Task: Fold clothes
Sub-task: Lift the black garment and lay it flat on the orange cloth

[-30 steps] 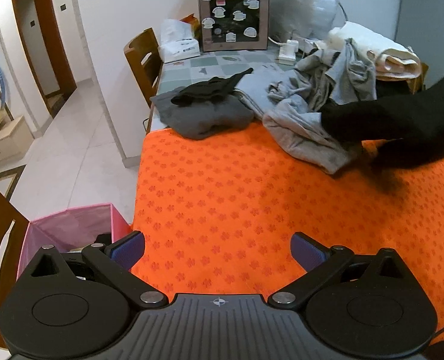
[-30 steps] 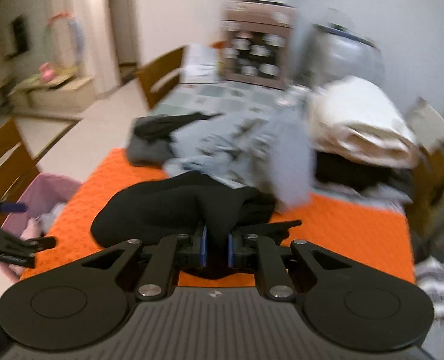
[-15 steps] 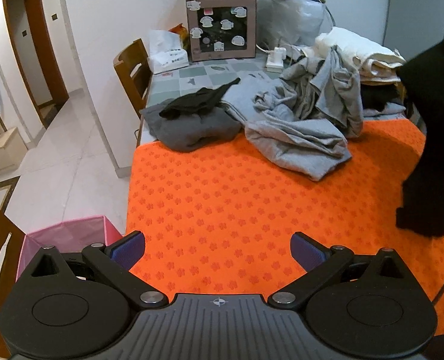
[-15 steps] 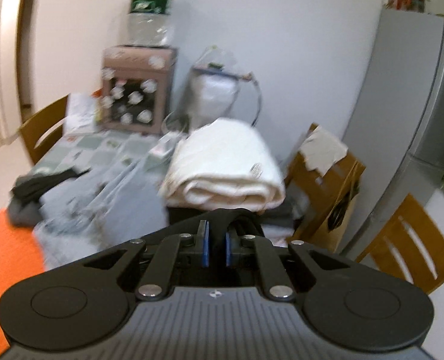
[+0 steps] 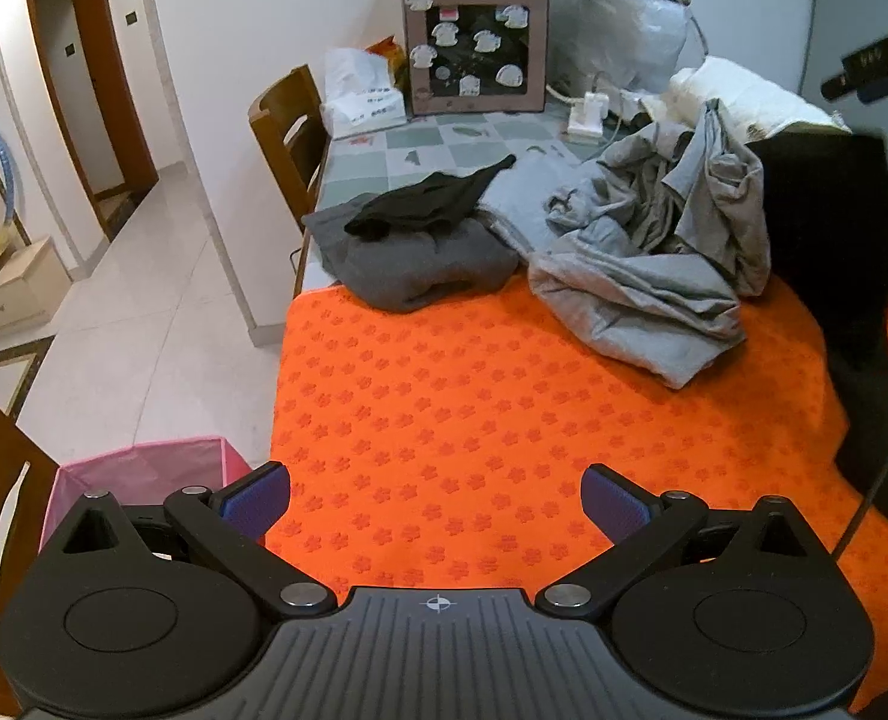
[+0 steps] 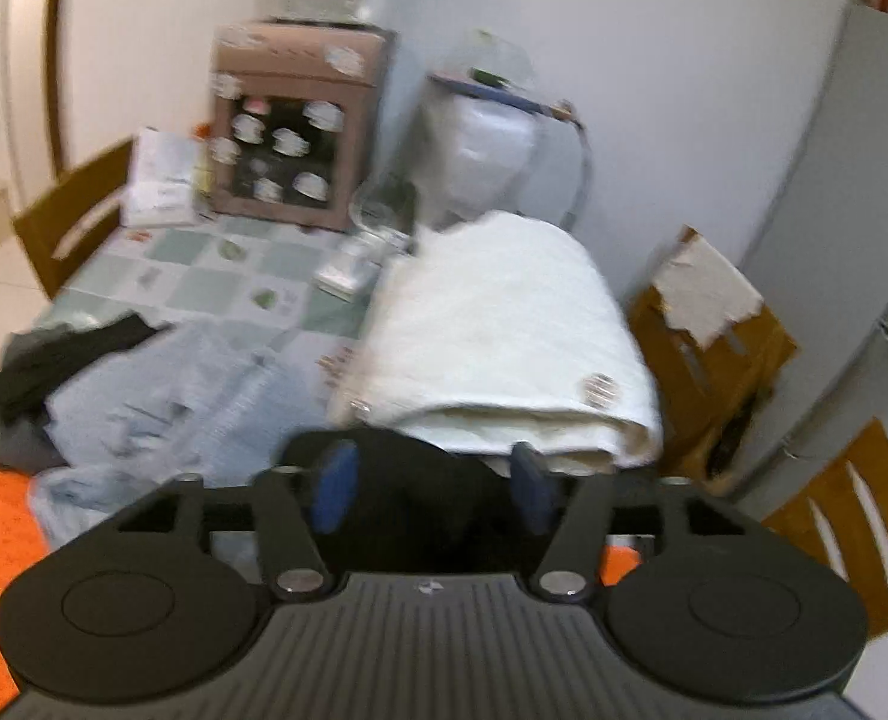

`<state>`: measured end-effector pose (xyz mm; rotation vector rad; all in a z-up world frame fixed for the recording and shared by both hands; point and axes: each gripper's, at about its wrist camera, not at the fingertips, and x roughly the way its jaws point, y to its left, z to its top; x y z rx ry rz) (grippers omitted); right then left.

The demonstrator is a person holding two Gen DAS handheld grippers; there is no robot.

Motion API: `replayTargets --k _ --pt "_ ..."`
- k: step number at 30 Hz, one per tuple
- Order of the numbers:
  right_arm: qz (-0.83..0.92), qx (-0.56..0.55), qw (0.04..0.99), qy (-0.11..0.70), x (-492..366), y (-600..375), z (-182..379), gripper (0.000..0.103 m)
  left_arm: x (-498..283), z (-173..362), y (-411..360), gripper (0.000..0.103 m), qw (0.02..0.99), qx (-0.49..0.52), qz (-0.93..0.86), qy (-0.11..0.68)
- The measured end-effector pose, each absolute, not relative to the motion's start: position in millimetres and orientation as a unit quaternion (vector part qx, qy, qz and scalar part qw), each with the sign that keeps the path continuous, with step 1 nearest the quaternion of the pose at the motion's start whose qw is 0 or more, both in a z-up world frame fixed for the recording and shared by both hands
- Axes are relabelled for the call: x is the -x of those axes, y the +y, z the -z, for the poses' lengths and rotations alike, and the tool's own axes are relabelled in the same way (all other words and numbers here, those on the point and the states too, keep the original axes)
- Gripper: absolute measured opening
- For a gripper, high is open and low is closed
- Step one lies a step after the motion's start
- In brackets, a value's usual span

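Note:
A black garment point(image 5: 828, 252) hangs in the air at the right edge of the orange mat point(image 5: 444, 408), its lower end point(image 5: 873, 456) trailing over the mat. In the right wrist view the same black garment point(image 6: 432, 498) lies between my right gripper's point(image 6: 433, 492) blue pads point(image 6: 335, 495); the jaws are opening and stand apart from the cloth. That right gripper also shows at the top right of the left wrist view point(image 5: 876, 69). My left gripper point(image 5: 435, 501) is open and empty above the mat's near edge.
A crumpled light grey garment point(image 5: 654, 264), a dark grey bundle point(image 5: 420, 267) with a black piece point(image 5: 426, 204) on it, and a folded white blanket point(image 6: 504, 324) lie at the back. A sticker-covered box point(image 5: 474, 42), wooden chairs point(image 5: 288, 132) and a pink bin point(image 5: 144, 474) surround the table.
The right gripper swung right with the black garment, lifting it off the mat so it hangs at the right edge. Its jaws went from shut on the cloth to apart. The left gripper stayed open.

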<state>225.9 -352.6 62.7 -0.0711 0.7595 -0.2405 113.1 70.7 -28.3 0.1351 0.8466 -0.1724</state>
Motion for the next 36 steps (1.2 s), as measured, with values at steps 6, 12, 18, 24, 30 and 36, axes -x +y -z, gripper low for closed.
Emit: replayTargets --k 6,12,18,24,30,36 --pt "0.024 0.027 0.930 0.366 -259.4 -291.5 -58.0 0.066 -129.2 38.7 75.7 0.103 0.901 -0.064 0.077 0.423" --pt "-0.066 0.021 0.924 0.376 -308.6 -220.0 -26.7 0.066 -144.5 45.8 83.3 0.103 0.898 -0.068 0.068 0.429" --pt "-0.125 0.025 0.914 0.386 -352.2 -156.9 20.1 0.062 -158.2 53.4 91.8 0.103 0.895 -0.068 0.055 0.438" --pt "-0.167 0.099 0.904 0.381 -377.0 -101.2 57.7 0.053 -167.4 58.0 96.8 0.103 0.894 -0.068 0.044 0.441" --pt "-0.190 0.193 0.889 0.370 -386.3 -66.6 86.4 0.048 -172.5 63.4 100.9 0.103 0.891 -0.062 0.034 0.448" --pt "-0.207 0.246 0.882 0.344 -386.7 -59.8 93.7 0.004 -172.6 64.1 104.0 0.103 0.892 -0.055 0.021 0.449"
